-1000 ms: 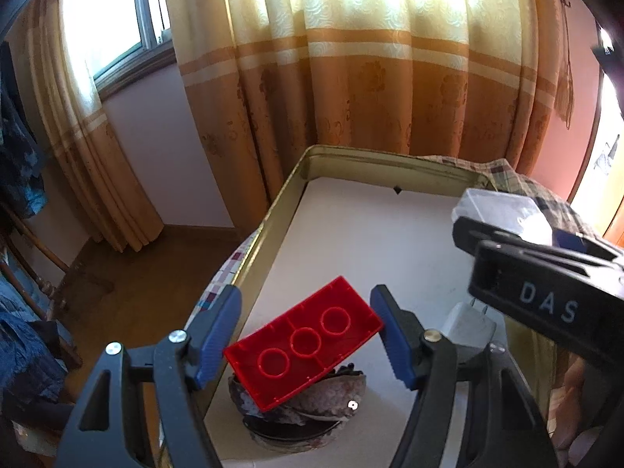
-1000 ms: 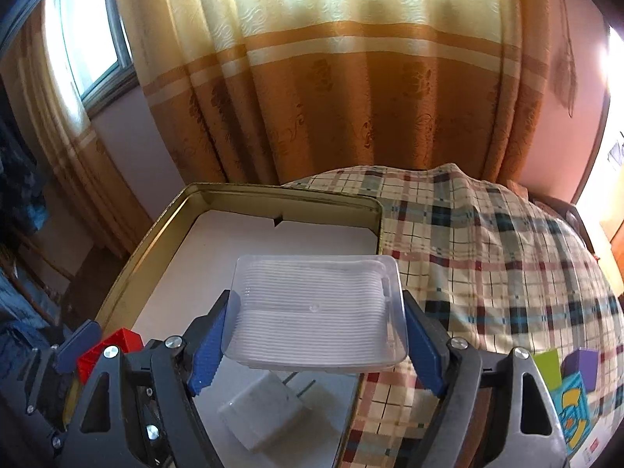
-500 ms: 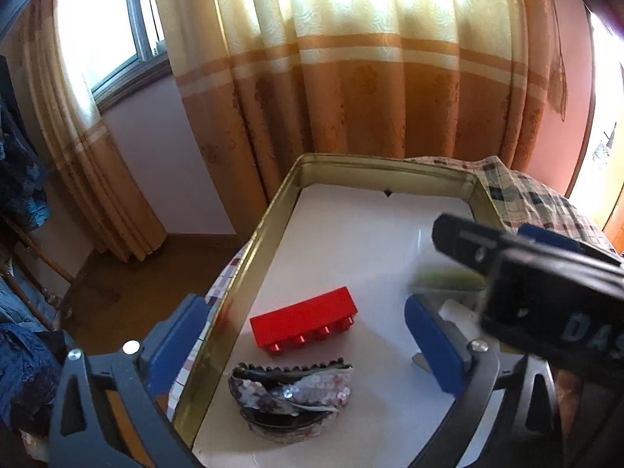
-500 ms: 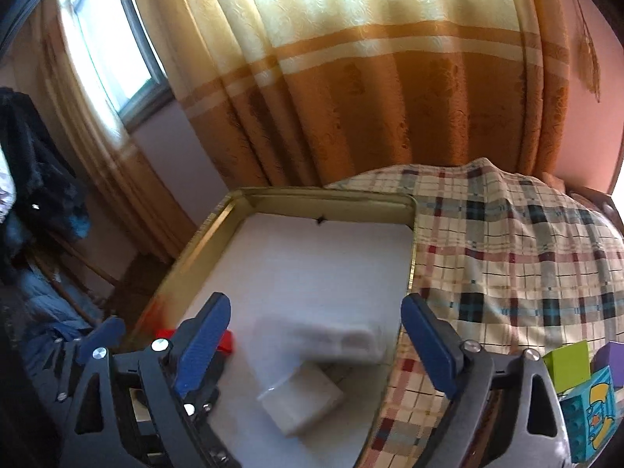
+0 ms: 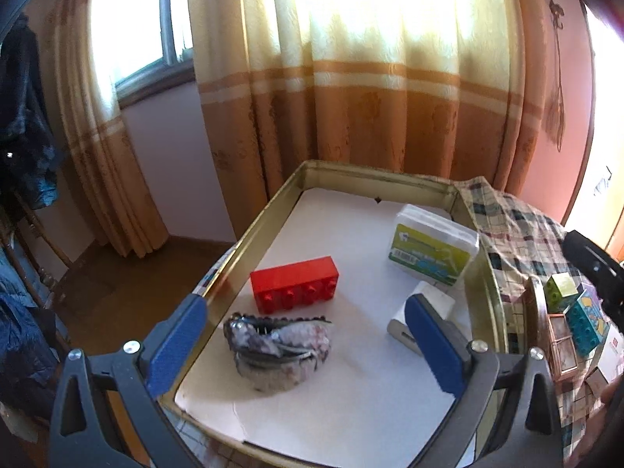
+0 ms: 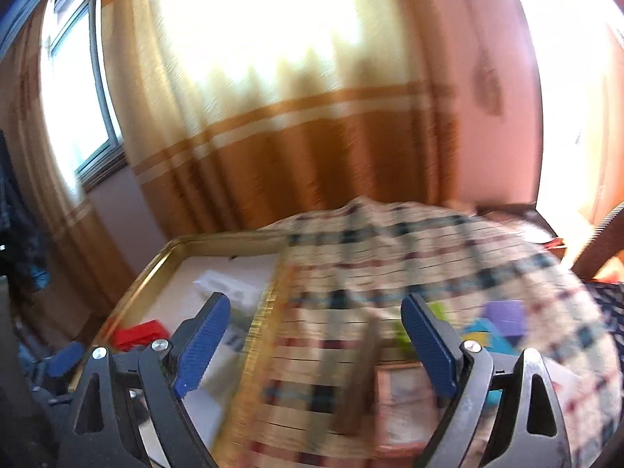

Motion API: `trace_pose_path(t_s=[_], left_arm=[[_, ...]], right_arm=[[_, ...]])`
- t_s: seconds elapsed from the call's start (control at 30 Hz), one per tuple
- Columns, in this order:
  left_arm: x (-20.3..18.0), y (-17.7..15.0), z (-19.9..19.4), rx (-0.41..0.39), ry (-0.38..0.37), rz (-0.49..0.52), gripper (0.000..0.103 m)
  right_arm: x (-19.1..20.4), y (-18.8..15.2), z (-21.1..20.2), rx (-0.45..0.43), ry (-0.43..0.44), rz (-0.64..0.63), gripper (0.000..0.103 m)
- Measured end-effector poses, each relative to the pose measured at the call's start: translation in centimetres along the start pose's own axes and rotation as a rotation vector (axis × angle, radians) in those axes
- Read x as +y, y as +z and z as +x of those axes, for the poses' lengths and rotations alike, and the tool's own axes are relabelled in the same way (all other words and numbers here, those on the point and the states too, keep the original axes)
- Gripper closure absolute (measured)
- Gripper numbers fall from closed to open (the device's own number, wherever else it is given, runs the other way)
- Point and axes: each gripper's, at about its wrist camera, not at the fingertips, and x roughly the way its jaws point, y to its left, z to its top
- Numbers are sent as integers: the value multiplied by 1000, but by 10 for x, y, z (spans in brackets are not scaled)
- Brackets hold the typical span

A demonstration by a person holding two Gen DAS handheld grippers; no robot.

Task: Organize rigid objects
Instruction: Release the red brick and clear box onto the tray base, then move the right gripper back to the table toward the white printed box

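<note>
Both your grippers gape empty; the loose blocks [image 5: 561, 292] lie right of the tray [image 5: 249, 234], nearer your right gripper [image 6: 316, 347] than your left gripper [image 5: 304, 343].

Strong daylight pours through the cream-and-orange striped fabric curtain [image 5: 351, 78] and the window glass [image 5: 128, 23], blowing their upper parts out to white glare. The left wrist view is sharp; the red plastic building brick [image 5: 294, 284] casts a soft shadow. The right wrist view is smeared with motion blur. Both fisheye views bend and darken at the corners.
</note>
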Motion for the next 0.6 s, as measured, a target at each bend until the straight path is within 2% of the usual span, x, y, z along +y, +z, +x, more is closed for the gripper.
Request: trace_pose_path(t_s=[0.2,0.37,0.6], left_arm=[[-11,-10,-17,-75,32,8,0],[-20,-9,-25,-115,49,24,0],[-32,-17,-38,-138,24,31,0]], right_arm=[[-7,-14,-17,-81,-92,-101,12],[-9,-16,-24,-109,-93,-118,12],[-11,-21,-30,-81,-116,-157,12]])
